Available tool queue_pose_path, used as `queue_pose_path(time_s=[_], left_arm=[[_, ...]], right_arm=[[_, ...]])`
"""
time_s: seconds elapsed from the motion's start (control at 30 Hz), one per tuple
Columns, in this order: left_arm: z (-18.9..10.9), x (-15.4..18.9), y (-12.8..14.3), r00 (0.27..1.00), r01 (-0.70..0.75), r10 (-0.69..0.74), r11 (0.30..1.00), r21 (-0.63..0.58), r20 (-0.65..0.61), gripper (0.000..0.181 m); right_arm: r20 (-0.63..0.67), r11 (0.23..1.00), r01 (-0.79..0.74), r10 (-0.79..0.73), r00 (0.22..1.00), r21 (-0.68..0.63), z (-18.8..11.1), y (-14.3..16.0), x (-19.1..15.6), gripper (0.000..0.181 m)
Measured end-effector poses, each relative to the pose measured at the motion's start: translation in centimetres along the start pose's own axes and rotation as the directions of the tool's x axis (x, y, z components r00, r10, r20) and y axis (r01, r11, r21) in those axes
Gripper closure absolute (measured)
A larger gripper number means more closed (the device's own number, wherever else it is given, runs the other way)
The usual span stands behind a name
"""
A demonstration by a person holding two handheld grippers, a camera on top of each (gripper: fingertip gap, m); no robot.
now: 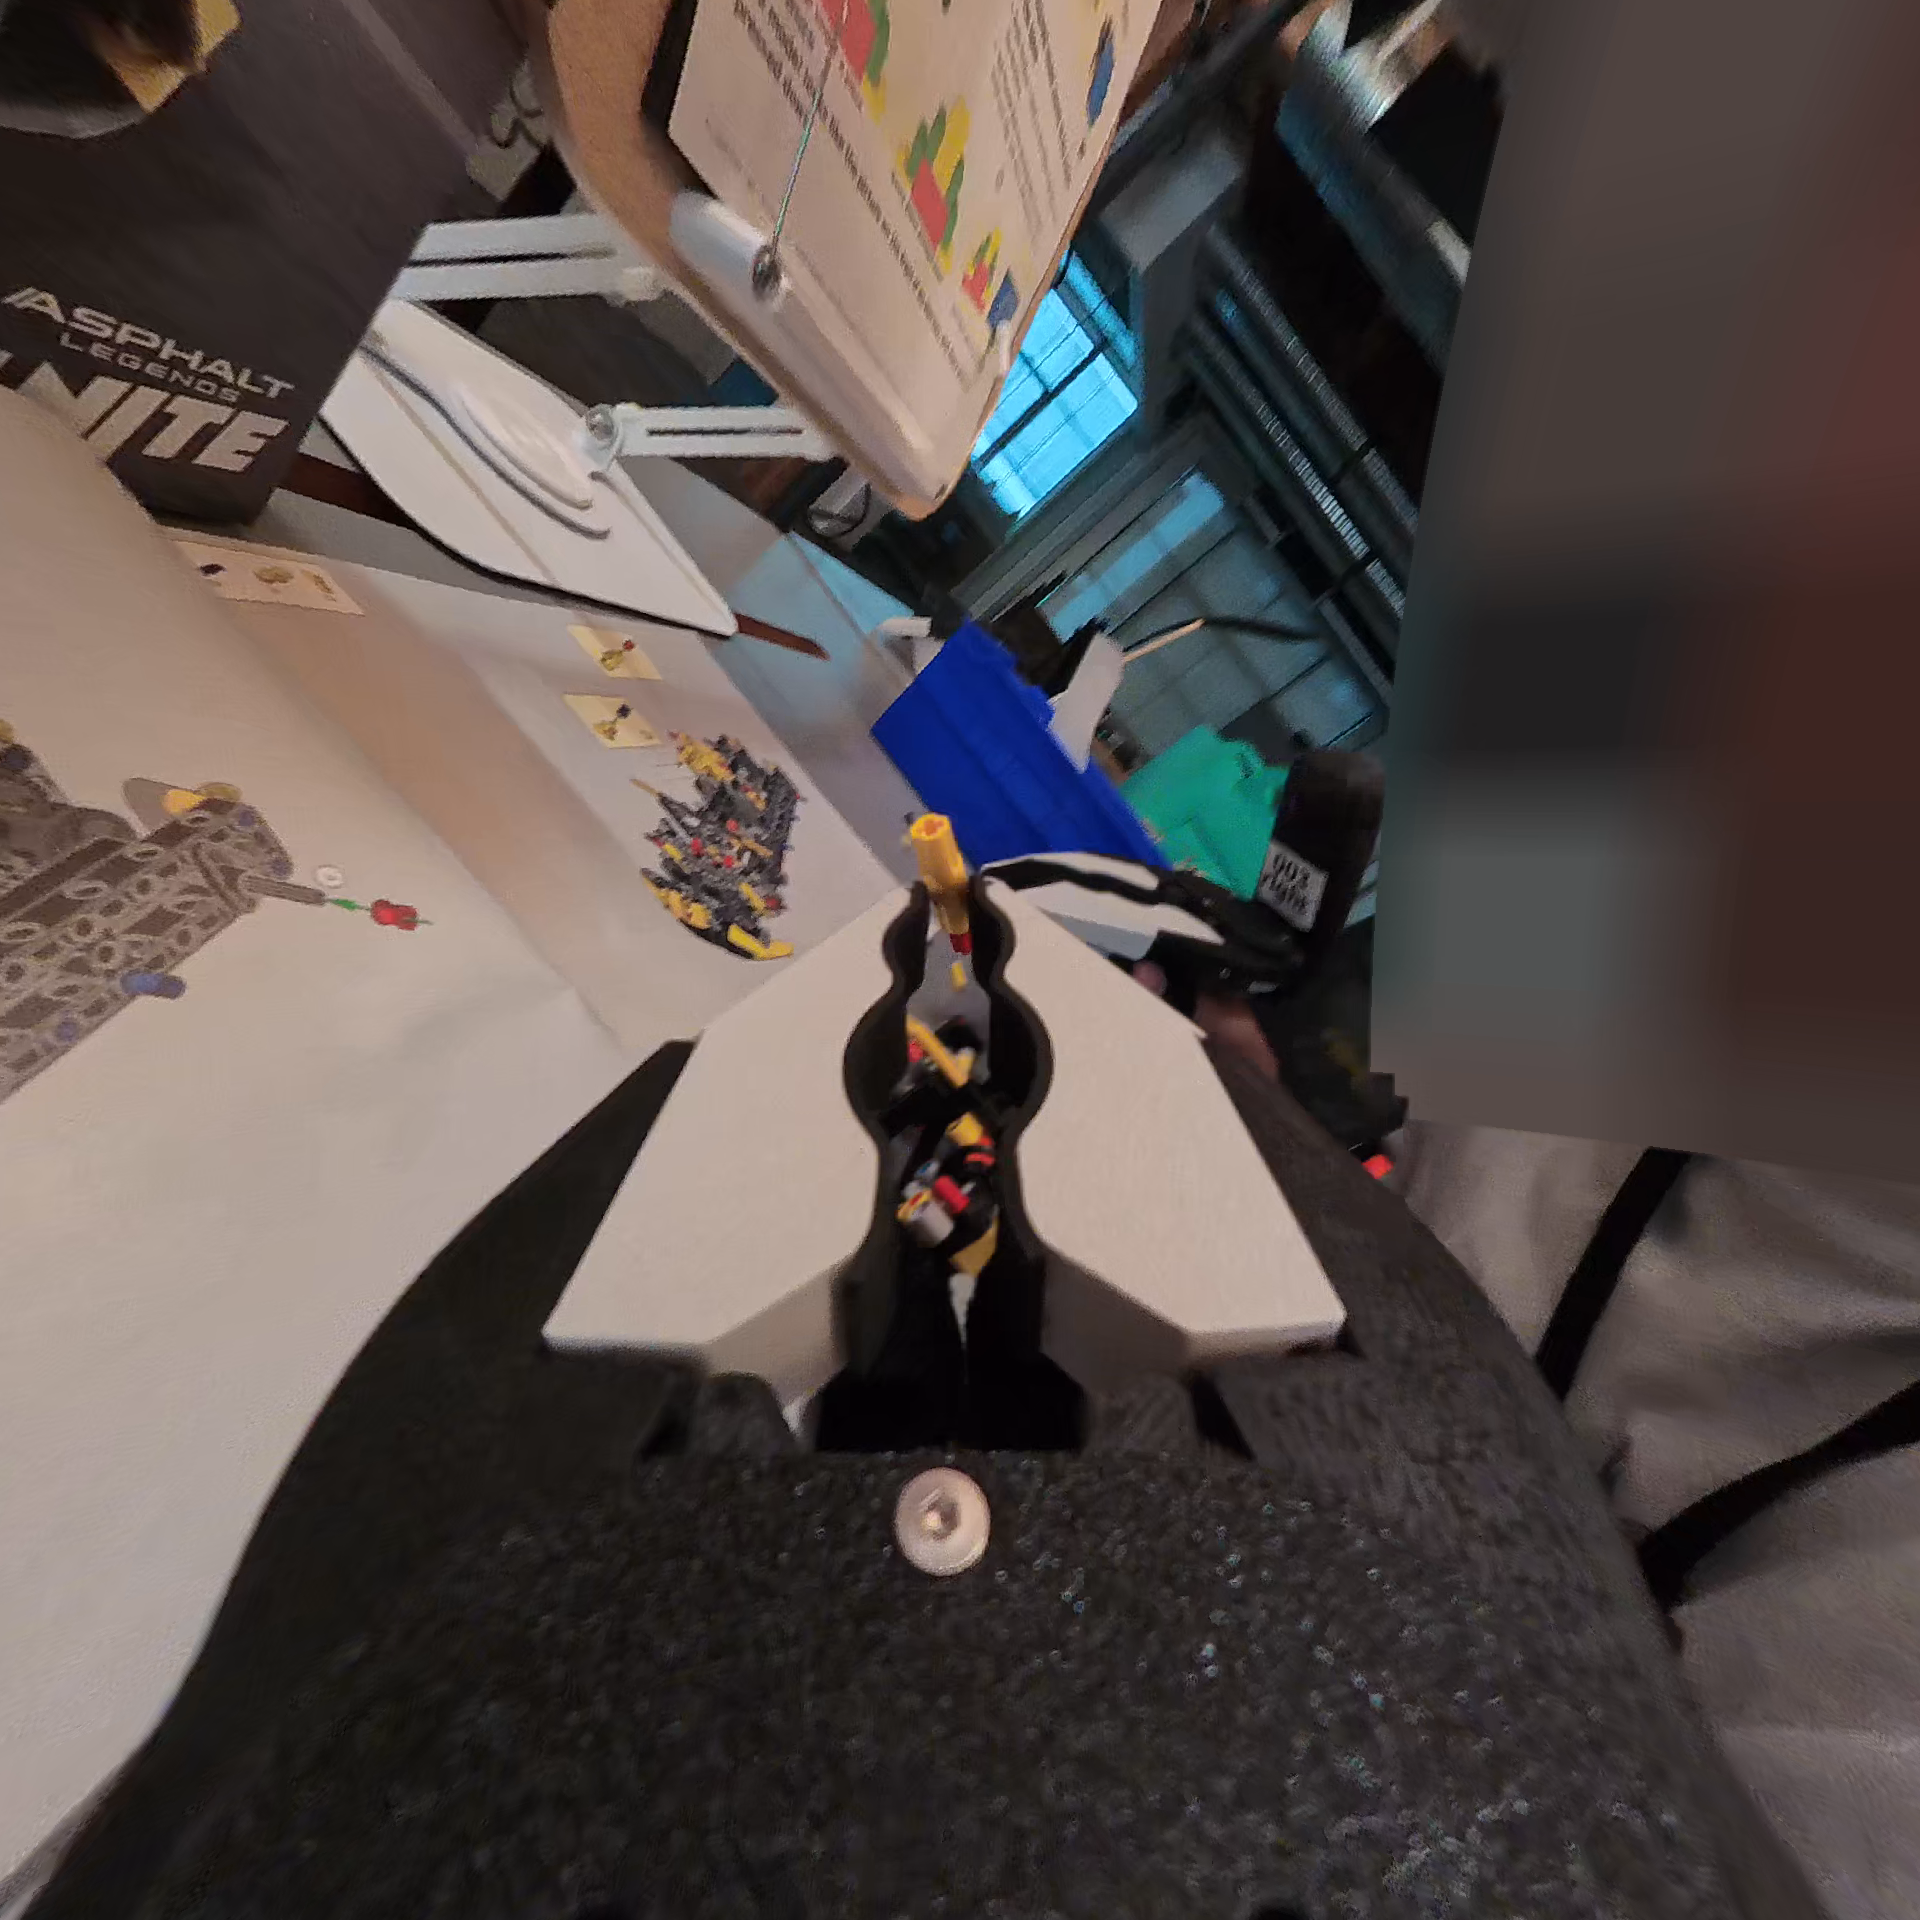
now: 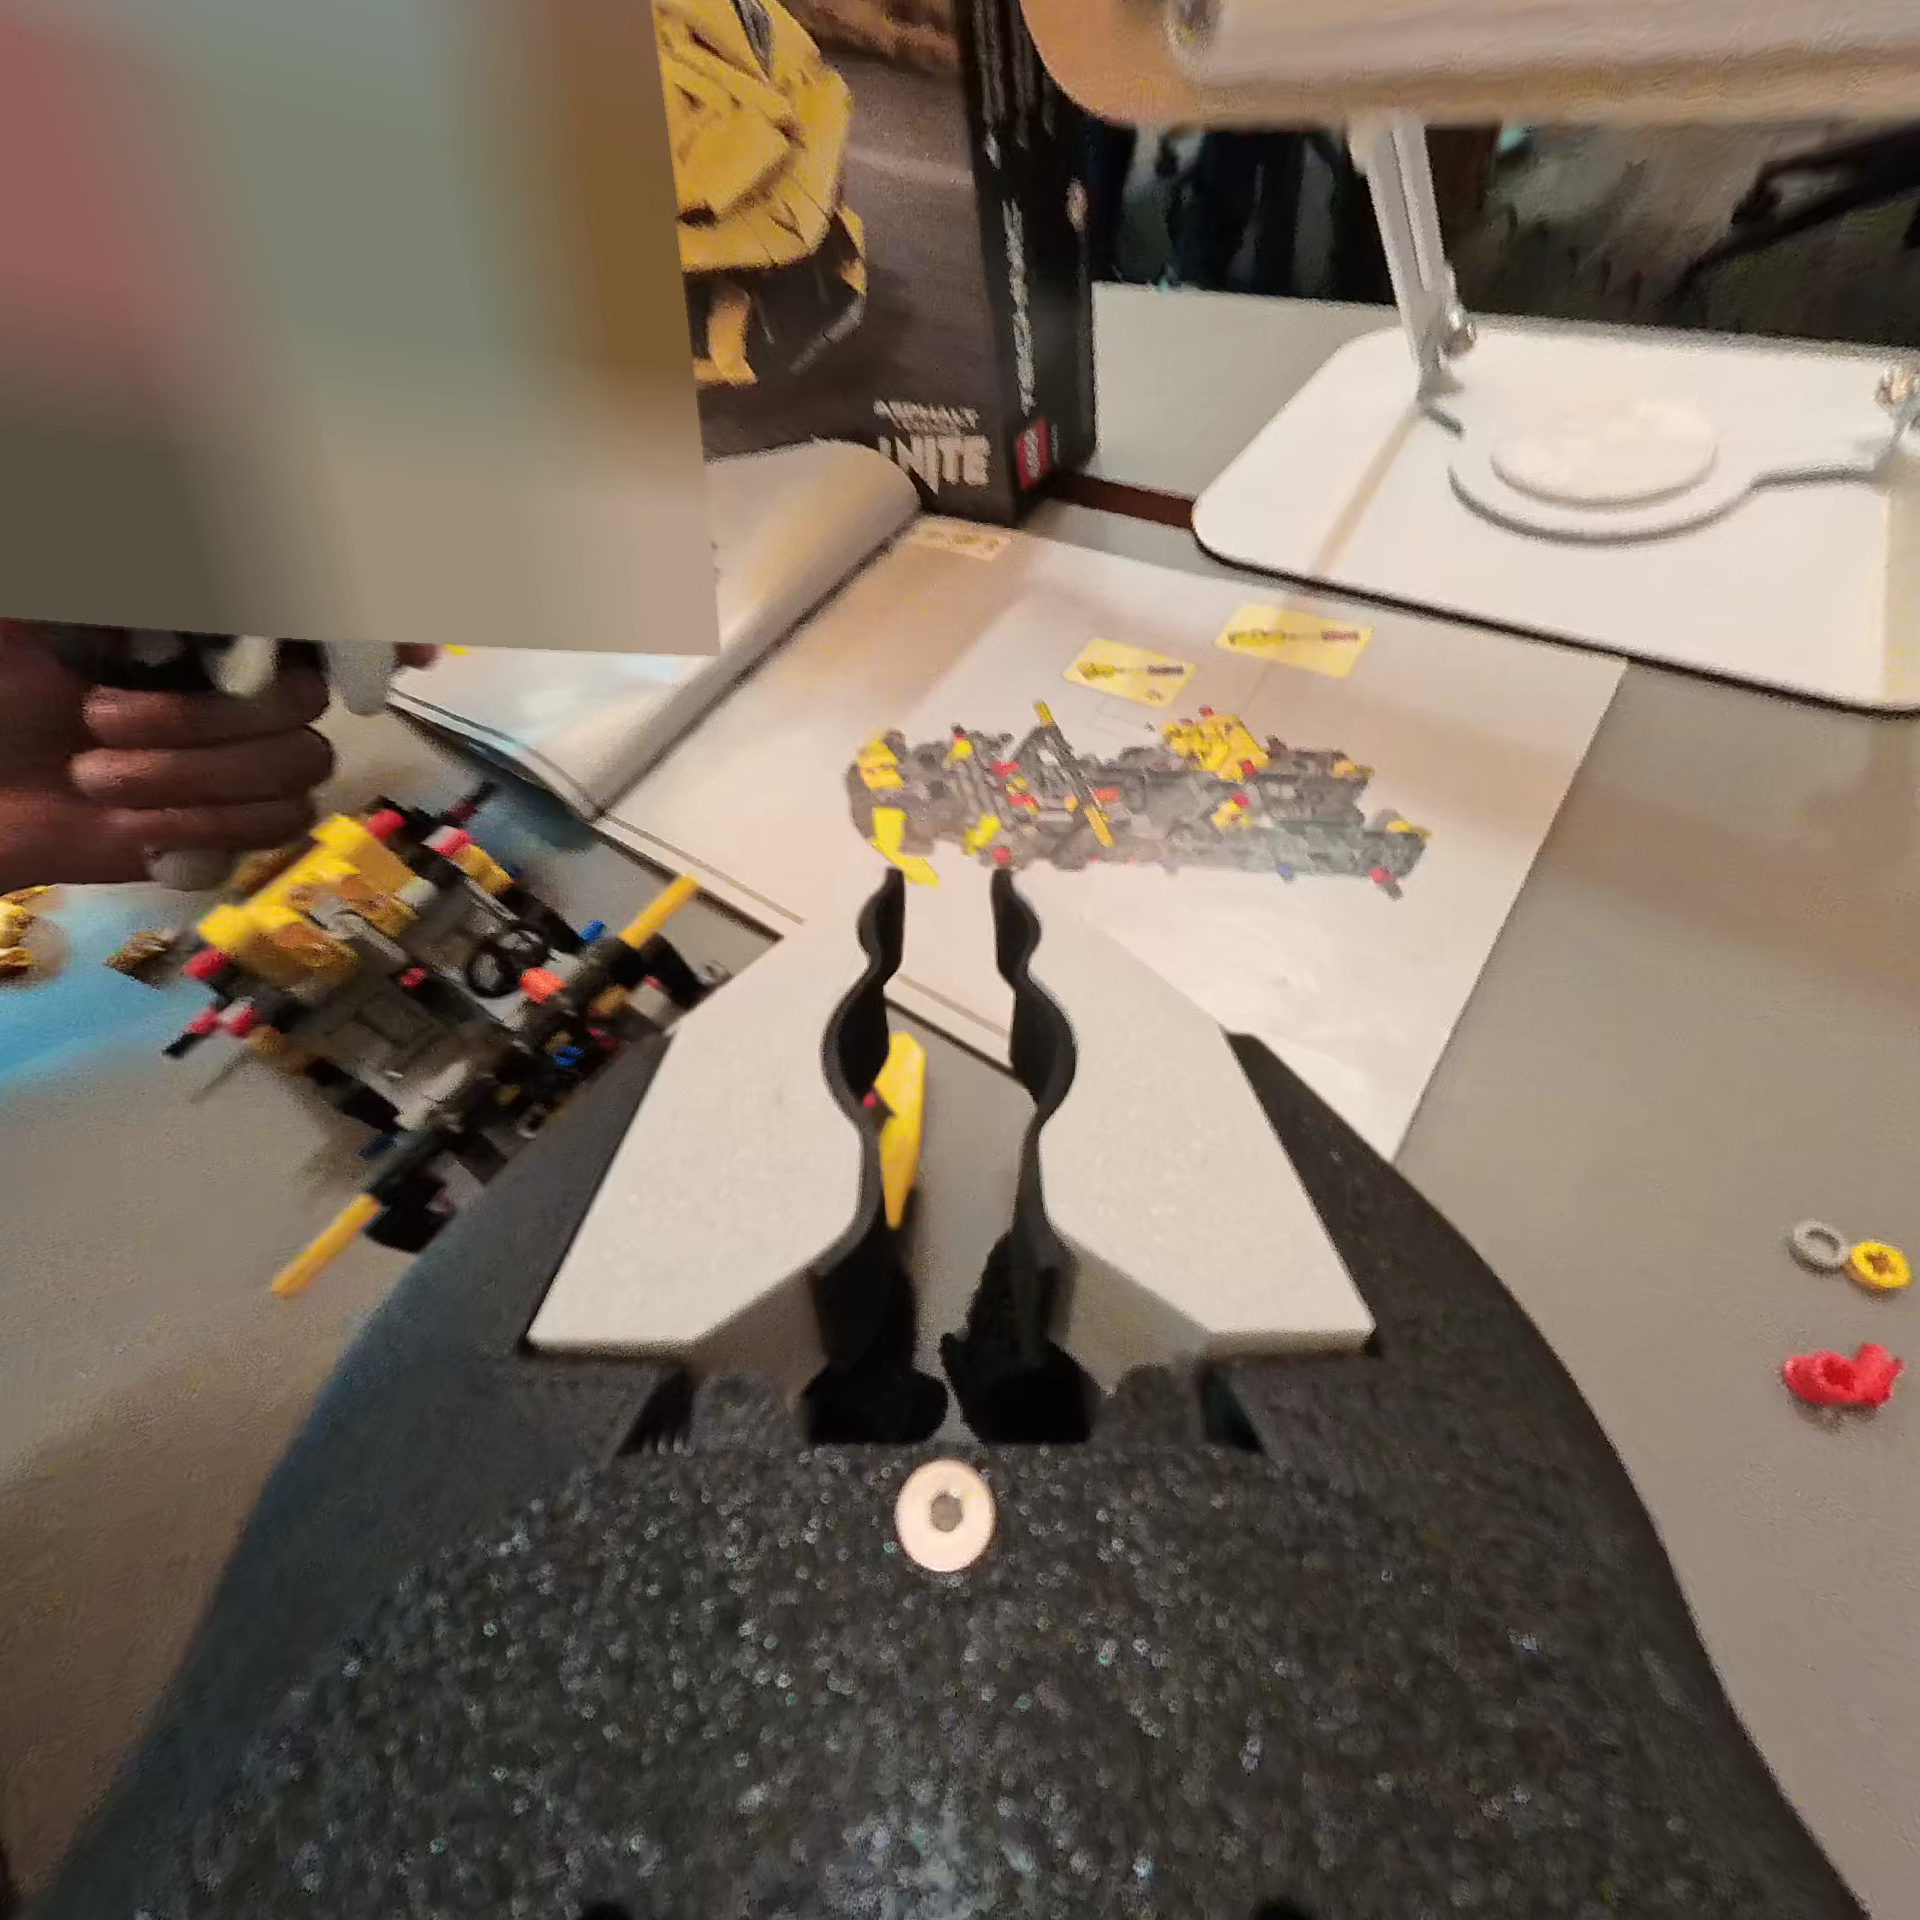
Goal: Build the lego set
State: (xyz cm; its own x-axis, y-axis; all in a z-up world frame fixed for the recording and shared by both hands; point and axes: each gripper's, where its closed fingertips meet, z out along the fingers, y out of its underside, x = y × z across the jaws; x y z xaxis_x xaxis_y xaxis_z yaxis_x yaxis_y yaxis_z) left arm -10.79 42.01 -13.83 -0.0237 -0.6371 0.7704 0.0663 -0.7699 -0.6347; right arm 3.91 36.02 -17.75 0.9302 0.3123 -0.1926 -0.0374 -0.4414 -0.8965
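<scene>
My left gripper is shut on the partly built yellow, black and grey lego car. A yellow pin of it sticks out past the fingertips. The right wrist view shows the same model at the left, held above the table, with a hand behind it. My right gripper is open over the edge of the open instruction booklet. A small yellow wedge piece shows in the gap against the left finger; I cannot tell whether it is held. The right gripper also shows in the left wrist view.
The lego box stands at the back behind the booklet. A white stand base sits at the back right. A grey ring, a yellow ring and a red piece lie loose on the grey table at the right. Tip to tip, the grippers are about 15 cm apart. My right gripper is the nearer one to the red piece: about 15 cm, against 35 cm.
</scene>
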Motion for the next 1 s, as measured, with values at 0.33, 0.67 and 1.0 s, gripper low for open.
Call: queue_pose_path(time_s=[0.33, 0.67, 1.0], left_arm=[[-0.1, 8.5, 1.2, 0.848, 0.201, -0.252, 0.967, -0.156, -0.467, 0.174], [-1.3, 16.0, 10.9, 0.707, -0.063, -0.404, 0.781, -0.621, -0.58, 0.174], [-1.9, 16.4, 14.6, 0.734, -0.189, -0.38, 0.681, -0.707, -0.562, 0.174]], right_arm=[[0.623, 0.967, -0.023, -0.145, 0.769, 0.254, -5.8, -5.3, -12.9, 0.159], [0.84, 0.967, 0.064, -0.245, 0.484, 0.245, -8.4, -2.6, -18.2, 0.155], [0.822, 0.902, 0.267, -0.423, 0.381, 0.34, -10.4, 0.0, -21.3, 0.162]])
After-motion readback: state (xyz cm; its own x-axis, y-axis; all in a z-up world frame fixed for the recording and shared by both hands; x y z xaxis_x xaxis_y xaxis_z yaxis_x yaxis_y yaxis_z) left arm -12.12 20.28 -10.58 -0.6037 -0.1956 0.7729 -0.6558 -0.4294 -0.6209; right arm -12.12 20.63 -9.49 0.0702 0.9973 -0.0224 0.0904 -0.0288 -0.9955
